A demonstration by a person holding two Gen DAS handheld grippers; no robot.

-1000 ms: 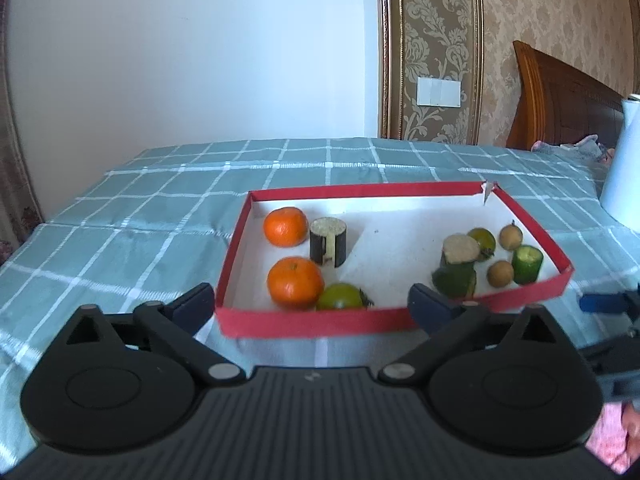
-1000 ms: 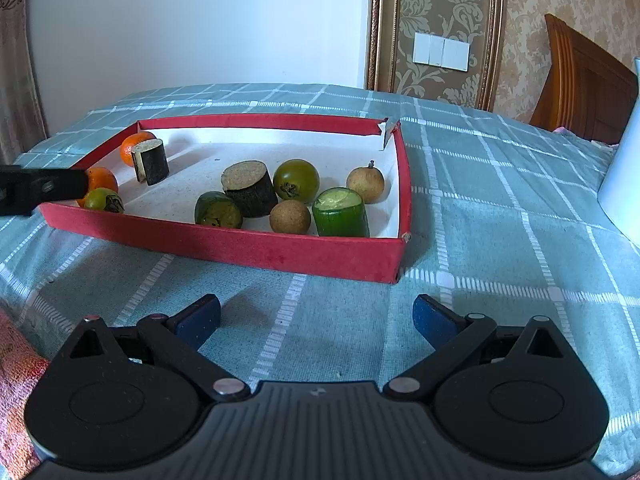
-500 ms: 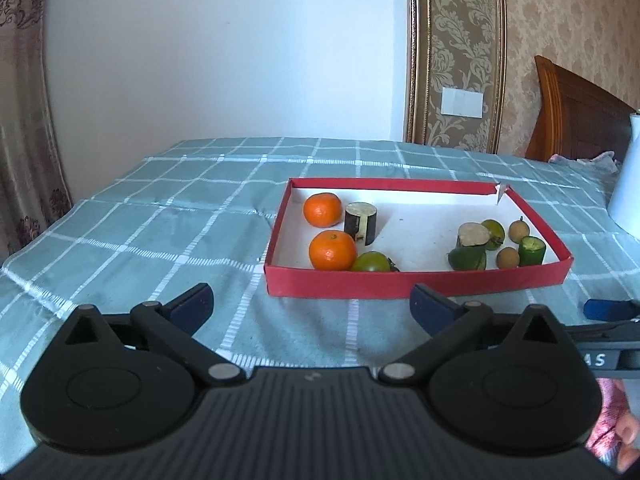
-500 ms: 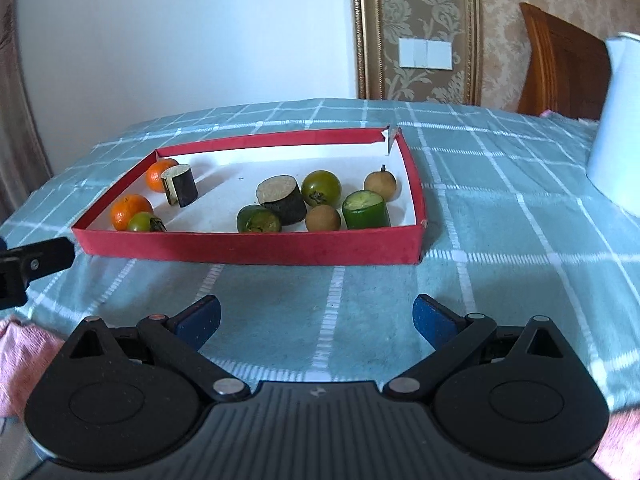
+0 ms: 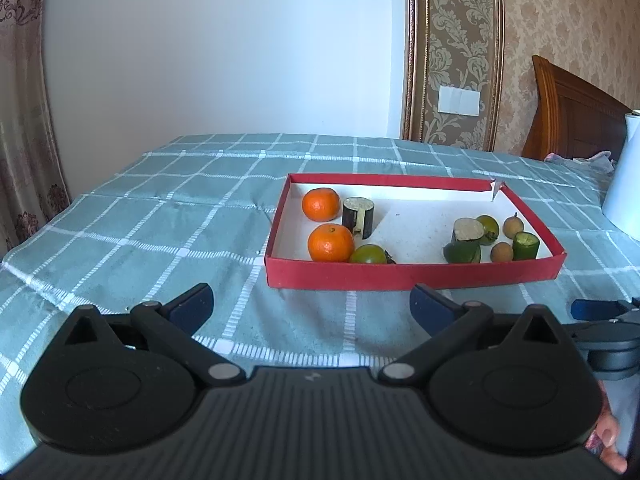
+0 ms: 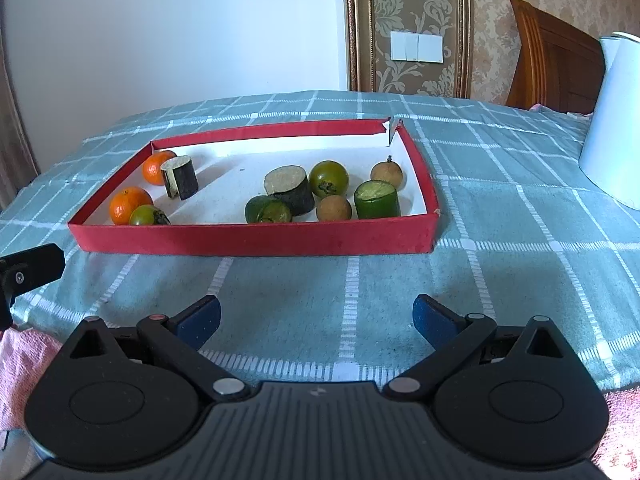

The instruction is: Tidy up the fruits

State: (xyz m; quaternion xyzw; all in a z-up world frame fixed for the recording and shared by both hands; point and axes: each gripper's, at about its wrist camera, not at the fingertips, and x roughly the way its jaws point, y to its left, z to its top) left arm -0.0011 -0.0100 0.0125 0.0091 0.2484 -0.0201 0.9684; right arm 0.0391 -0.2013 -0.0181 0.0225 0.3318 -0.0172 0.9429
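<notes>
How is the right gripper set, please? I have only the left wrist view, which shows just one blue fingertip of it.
Observer: The right gripper is open and empty, short of the tray.
Operator: Thank you. What lies beneath it?
Observer: The checked cover lies under its fingers, and a pink towel shows at the view's bottom corners.

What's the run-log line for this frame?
left gripper: open, empty | right gripper: open, empty | red tray: holds all fruit | phase: clear of tray
</notes>
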